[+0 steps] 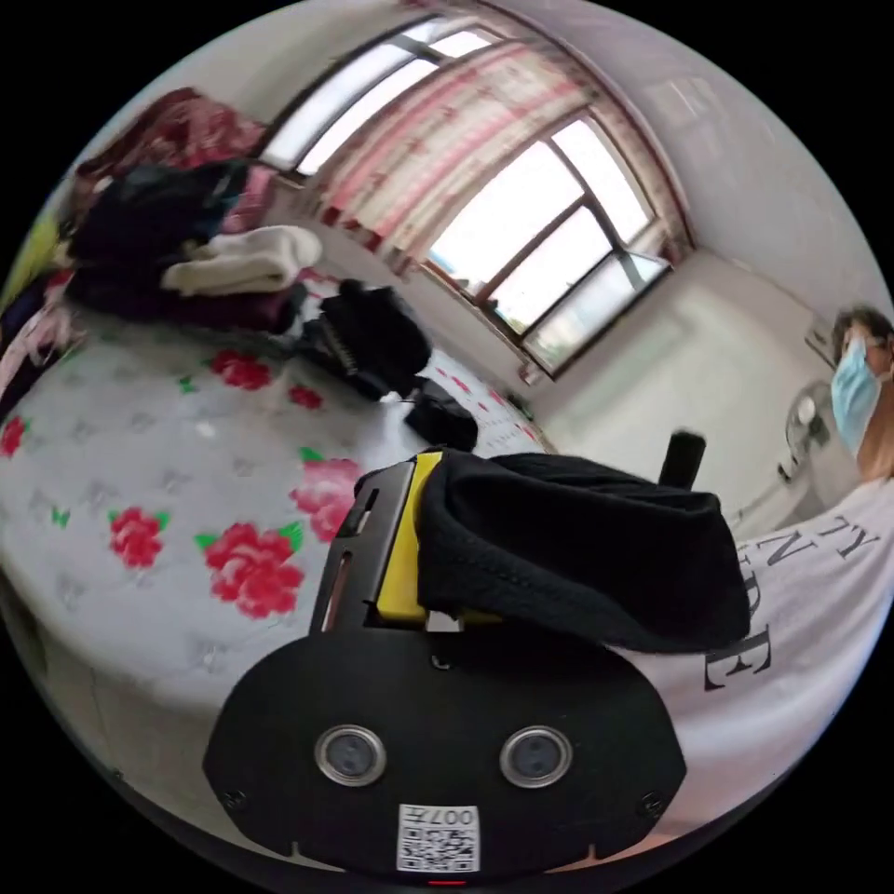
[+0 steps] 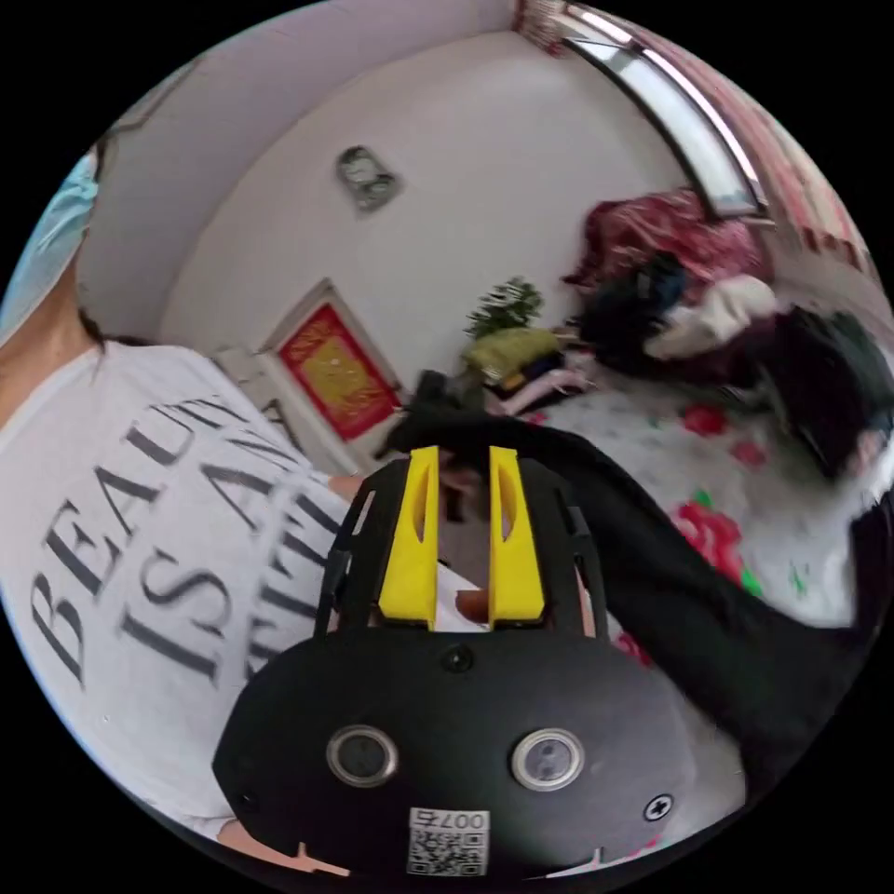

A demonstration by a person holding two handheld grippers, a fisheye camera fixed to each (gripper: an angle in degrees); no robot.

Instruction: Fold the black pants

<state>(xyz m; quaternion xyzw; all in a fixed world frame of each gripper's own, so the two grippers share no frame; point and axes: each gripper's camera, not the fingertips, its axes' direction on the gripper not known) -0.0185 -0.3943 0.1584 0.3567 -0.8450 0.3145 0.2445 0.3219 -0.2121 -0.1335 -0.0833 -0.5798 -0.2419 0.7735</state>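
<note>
Black pants [image 1: 577, 549] over left tool [image 1: 438, 540] — white lettered shirt [image 2: 140, 559]

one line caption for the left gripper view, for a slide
Left gripper lifts the black pants above a floral bedspread.

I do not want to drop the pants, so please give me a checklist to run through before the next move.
1. Left gripper gripping the black cloth pants: cannot tell, the cloth covers one jaw.
2. Right gripper gripping them: cannot tell, the cloth lies only at the jaw tips.
3. Bare room on the white red-flowered bedsheet: ok.
4. Pile of other clothes apart from the pants: ok.
</note>
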